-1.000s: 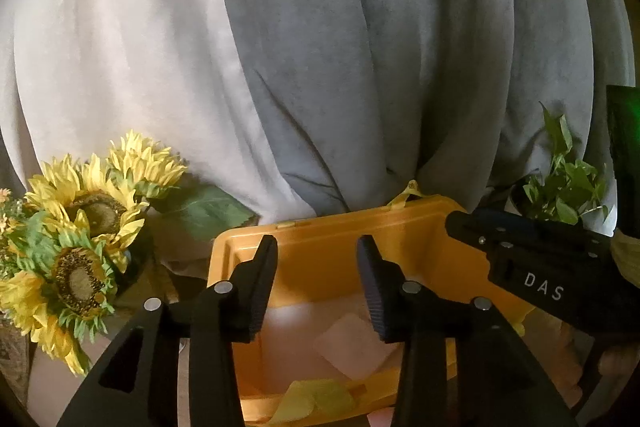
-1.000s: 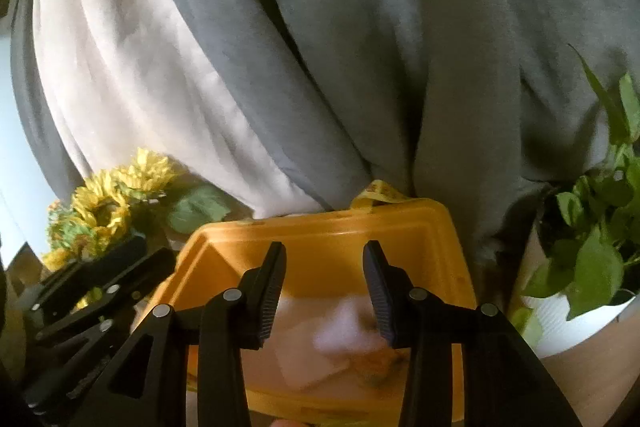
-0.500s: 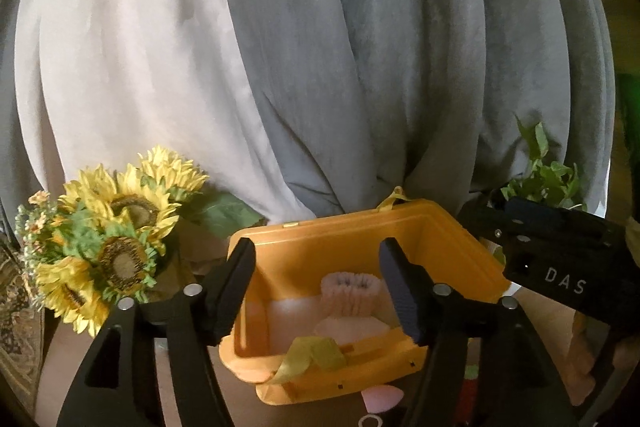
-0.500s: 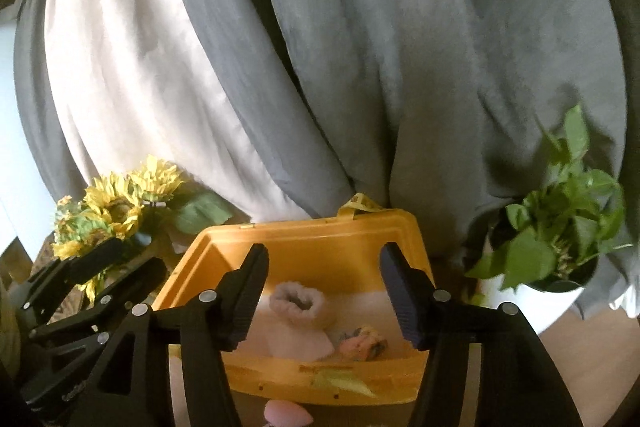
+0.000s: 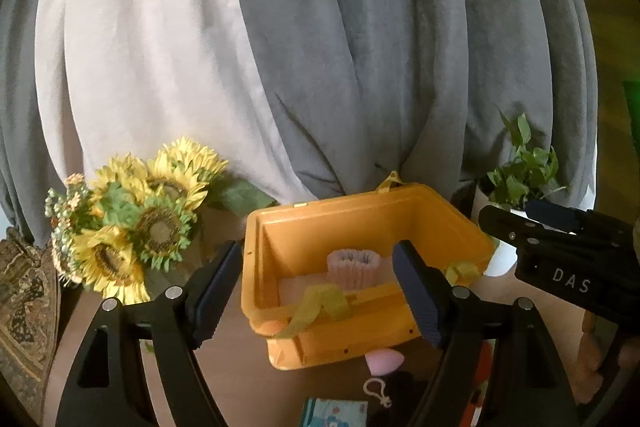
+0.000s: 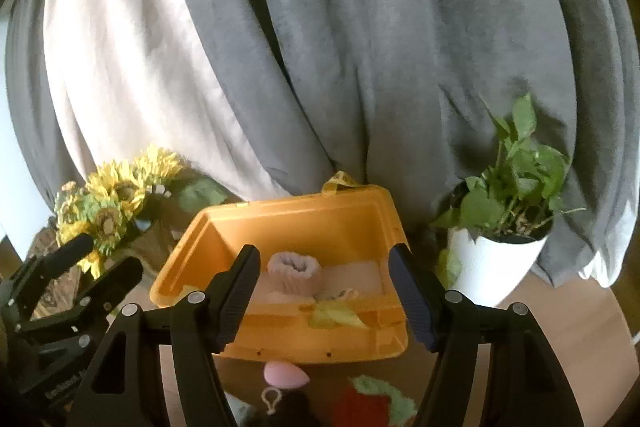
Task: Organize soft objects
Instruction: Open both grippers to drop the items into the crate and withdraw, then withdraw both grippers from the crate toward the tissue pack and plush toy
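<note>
- Left gripper (image 5: 318,291): jaws wide apart, nothing between them; it hangs above the table (image 5: 240,379) in front of the yellow bin (image 5: 320,227).
- Right gripper (image 6: 324,291): jaws wide apart, nothing held; also in front of the bin, to the right of the left one.
- One yellow bin, open-topped, standing on the table against the drapes.
- Inside the bin, counted: one pink ribbed knit cuff (image 5: 353,267) standing near the middle; one small pale item (image 6: 344,294) just beside it, too blurred to identify; pale flat fabric (image 6: 360,279) under both.
- Two yellow-green straps visible: one (image 5: 320,307) draped over the near wall, one (image 5: 390,183) at the far rim.
- On the table in front of the bin: one pink teardrop sponge (image 6: 285,375), touching or nearly touching the near wall; one red-and-green fuzzy item (image 6: 372,403); one pale keyring clasp (image 5: 376,389); one light-blue printed item (image 5: 336,413), cut off by the frame edge.
- Left of the bin: one sunflower bunch (image 5: 132,223), about four blooms.
- Right of the bin: one plant in a white pot (image 6: 496,259).
- Backdrop: grey drape (image 5: 400,47) and white drape (image 5: 140,47).
</note>
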